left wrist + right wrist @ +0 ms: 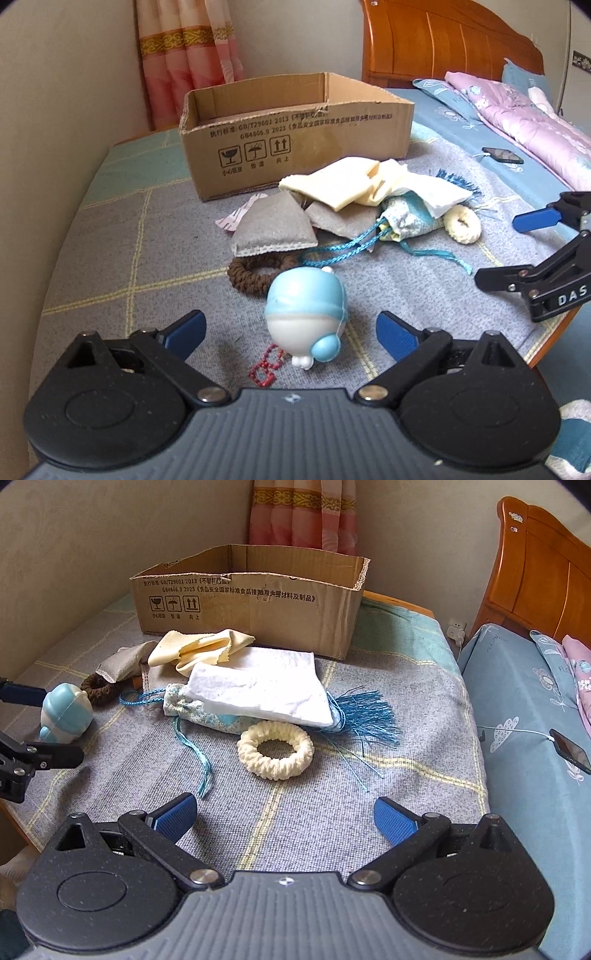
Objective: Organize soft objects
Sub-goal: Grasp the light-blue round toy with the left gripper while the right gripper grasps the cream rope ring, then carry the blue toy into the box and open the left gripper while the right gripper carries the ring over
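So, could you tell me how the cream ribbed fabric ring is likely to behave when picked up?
The cream ribbed fabric ring looks gathered and soft, so it probably squashes under a pinch. It lies flat on the grey checked cloth, so rolling seems unlikely. It's probably light.

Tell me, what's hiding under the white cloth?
Under the white cloth lies a patterned blue pouch; its drawstring end and blue tassel stick out. Its middle is covered.

A home bedroom is indicated by a wooden headboard (443,40), a bed made up with a blue patterned sheet (524,709) and a pink quilt (524,110), a pink curtain (184,55), and a phone (570,749) charging there.
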Motion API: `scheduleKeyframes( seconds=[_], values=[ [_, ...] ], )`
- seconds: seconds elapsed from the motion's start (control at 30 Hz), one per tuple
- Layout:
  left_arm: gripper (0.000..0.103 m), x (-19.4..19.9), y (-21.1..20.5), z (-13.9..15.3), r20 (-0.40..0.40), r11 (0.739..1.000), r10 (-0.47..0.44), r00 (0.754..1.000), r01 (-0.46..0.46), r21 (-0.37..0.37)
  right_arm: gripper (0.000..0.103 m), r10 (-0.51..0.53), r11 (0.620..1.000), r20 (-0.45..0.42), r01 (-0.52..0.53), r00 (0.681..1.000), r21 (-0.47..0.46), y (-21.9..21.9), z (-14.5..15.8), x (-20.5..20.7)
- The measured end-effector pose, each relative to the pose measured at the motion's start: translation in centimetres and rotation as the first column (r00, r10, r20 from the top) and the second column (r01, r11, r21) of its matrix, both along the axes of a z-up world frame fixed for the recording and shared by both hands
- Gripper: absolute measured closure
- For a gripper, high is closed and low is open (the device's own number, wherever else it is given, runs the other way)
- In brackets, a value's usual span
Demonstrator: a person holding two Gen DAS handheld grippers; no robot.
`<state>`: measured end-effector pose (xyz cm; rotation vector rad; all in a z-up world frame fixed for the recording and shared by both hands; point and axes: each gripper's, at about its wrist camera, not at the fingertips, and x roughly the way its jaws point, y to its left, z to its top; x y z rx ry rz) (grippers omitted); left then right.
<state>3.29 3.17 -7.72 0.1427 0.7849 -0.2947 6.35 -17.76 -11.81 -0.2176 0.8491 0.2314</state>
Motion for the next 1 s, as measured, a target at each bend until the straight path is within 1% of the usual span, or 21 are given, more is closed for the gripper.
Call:
scheduleKeyframes(
  seconds=[0.07,0.1,0.17,0.2,0.23,0.27,0.33,0.4,0.43,0.47,0.67,0.7,0.73,0.8,0.83,0.87,1.0],
  values=[
    [0.022,0.0,0.0,0.2,-0.009,1.000,-0.009,1.000,0.009,-0.023,0.000,0.006,1.000,-0.002,-0.006,1.000,0.003,0.0,-0.1,0.1],
    [0.025,0.1,-0.2,0.2,-0.011,1.000,-0.009,1.000,0.009,-0.026,0.000,0.007,1.000,0.002,-0.008,1.000,0.004,0.0,-0.2,0.2],
    [0.040,0.1,-0.3,0.1,-0.011,1.000,-0.009,1.000,0.009,-0.020,0.000,0.010,1.000,0.006,-0.010,1.000,0.006,0.0,-0.3,0.4],
    [0.044,0.2,-0.5,0.0,-0.013,1.000,-0.008,1.000,0.008,-0.015,0.000,0.009,1.000,0.011,-0.009,1.000,0.007,0.0,-0.2,0.4],
    [0.049,0.2,-0.5,-0.1,-0.011,1.000,-0.007,1.000,0.007,-0.014,0.000,0.010,1.000,0.017,-0.010,1.000,0.010,0.0,-0.2,0.5],
    [0.052,0.3,-0.5,-0.1,-0.011,1.000,-0.007,1.000,0.007,-0.018,0.000,0.014,1.000,0.024,-0.015,1.000,0.015,0.0,-0.2,0.6],
    [0.052,0.4,-0.5,0.0,-0.012,1.000,-0.003,1.000,0.002,-0.029,0.002,0.020,0.999,0.047,-0.021,0.999,0.028,0.0,-0.1,0.7],
    [0.052,0.4,-0.5,0.1,-0.008,0.999,0.000,1.000,0.000,-0.037,0.011,0.031,0.999,0.048,-0.033,0.998,0.035,0.0,0.0,0.9],
    [0.052,0.4,-0.5,0.1,-0.007,0.999,-0.003,1.000,0.003,-0.039,0.017,0.032,0.999,0.046,-0.034,0.998,0.038,0.1,0.0,1.2],
    [0.052,0.5,-0.5,0.2,-0.006,0.999,-0.004,1.000,0.004,-0.042,0.020,0.031,0.999,0.048,-0.033,0.998,0.039,0.1,0.0,1.4],
    [0.053,0.6,-0.5,0.1,-0.013,0.999,-0.004,1.000,0.003,-0.047,0.031,0.040,0.998,0.055,-0.042,0.998,0.048,0.5,-0.2,2.5],
    [0.054,0.6,-0.5,0.1,-0.014,0.999,-0.005,1.000,0.004,-0.050,0.031,0.040,0.998,0.058,-0.043,0.998,0.051,0.6,-0.3,2.6],
    [0.057,0.6,-0.5,0.2,-0.015,0.999,-0.006,1.000,0.005,-0.051,0.031,0.041,0.997,0.055,-0.044,0.998,0.056,0.6,-0.3,2.8],
    [0.058,0.6,-0.5,0.2,-0.015,0.999,-0.008,1.000,0.007,-0.047,0.037,0.040,0.997,0.062,-0.044,0.997,0.058,0.6,-0.3,2.9],
    [0.058,0.6,-0.6,0.3,-0.016,0.999,-0.009,1.000,0.008,-0.045,0.042,0.038,0.998,0.064,-0.041,0.997,0.056,0.6,-0.3,2.8],
    [0.058,0.5,-0.6,0.3,-0.017,0.999,-0.011,1.000,0.010,-0.043,0.051,0.035,0.998,0.065,-0.039,0.997,0.055,0.6,-0.2,2.8],
    [0.059,0.3,-0.6,0.5,-0.020,0.999,-0.023,1.000,0.022,-0.044,0.055,0.026,0.998,0.064,-0.029,0.998,0.052,0.2,0.1,2.5]
  ],
)
